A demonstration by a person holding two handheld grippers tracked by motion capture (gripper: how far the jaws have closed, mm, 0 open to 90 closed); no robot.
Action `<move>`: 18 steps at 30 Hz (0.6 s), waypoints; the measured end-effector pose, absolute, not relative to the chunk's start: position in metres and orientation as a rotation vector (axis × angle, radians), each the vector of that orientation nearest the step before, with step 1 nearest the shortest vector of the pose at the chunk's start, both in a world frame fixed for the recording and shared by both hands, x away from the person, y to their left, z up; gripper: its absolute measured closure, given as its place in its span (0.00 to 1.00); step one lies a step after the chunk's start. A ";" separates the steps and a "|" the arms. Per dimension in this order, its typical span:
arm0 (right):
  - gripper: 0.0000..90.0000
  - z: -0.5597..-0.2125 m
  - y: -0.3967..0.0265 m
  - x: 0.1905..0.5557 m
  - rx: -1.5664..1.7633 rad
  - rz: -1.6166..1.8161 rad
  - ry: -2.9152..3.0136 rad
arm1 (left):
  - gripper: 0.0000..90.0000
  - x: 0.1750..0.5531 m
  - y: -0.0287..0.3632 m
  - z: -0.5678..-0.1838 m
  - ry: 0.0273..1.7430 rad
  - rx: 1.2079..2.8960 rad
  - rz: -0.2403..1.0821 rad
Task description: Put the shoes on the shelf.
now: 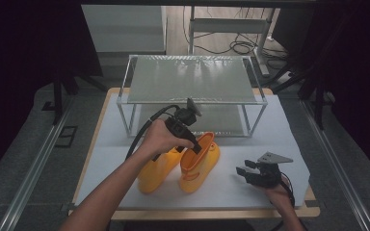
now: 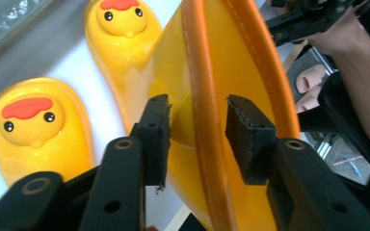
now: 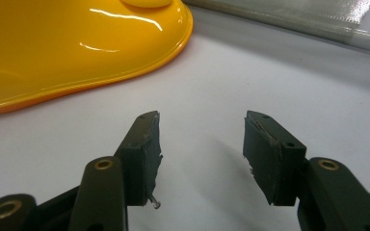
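boot in hand: right yellow duck boot [image 1: 200, 163], lying on the white table [image 1: 250, 125] in front of the wire shelf [image 1: 190, 82], just beside its twin
boot rim: orange rim [image 2: 203, 120] stands between the left gripper's pads, a gap visible on each side
left gripper [image 1: 196, 147]: jaws astride the rim, not yet pinching
left boot [image 1: 156, 171]: beside the first, duck face [image 2: 29, 120] up
right gripper [image 1: 244, 170]: spread, nothing between the jaws, low over the table near the boot's toe
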State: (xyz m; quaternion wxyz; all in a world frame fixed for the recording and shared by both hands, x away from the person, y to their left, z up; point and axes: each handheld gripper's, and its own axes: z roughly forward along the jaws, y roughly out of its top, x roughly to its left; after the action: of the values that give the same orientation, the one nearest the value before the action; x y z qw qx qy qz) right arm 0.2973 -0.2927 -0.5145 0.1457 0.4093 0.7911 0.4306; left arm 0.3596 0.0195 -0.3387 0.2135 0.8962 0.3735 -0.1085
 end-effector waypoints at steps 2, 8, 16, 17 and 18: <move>0.53 -0.515 -0.293 0.297 1.179 1.238 2.279 | 0.76 0.361 0.020 -0.339 1.040 2.487 -0.306; 0.53 -0.515 -0.293 0.298 1.186 1.231 2.276 | 0.94 0.359 0.019 -0.340 1.042 2.478 -0.280; 0.54 -0.515 -0.295 0.298 1.193 1.236 2.262 | 0.96 0.358 0.027 -0.332 1.043 2.427 -0.247; 0.54 -0.514 -0.295 0.298 1.194 1.235 2.258 | 0.96 0.357 0.029 -0.329 1.040 2.416 -0.238; 0.54 -0.514 -0.295 0.298 1.194 1.235 2.256 | 0.96 0.356 0.031 -0.326 1.034 2.409 -0.232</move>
State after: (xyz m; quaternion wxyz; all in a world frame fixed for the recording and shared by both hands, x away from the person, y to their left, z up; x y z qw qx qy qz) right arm 0.2980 -0.2954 -0.5144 0.1525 0.4161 0.7863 0.4306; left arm 0.3557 0.0310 -0.3255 0.2519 0.8858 0.3802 -0.0854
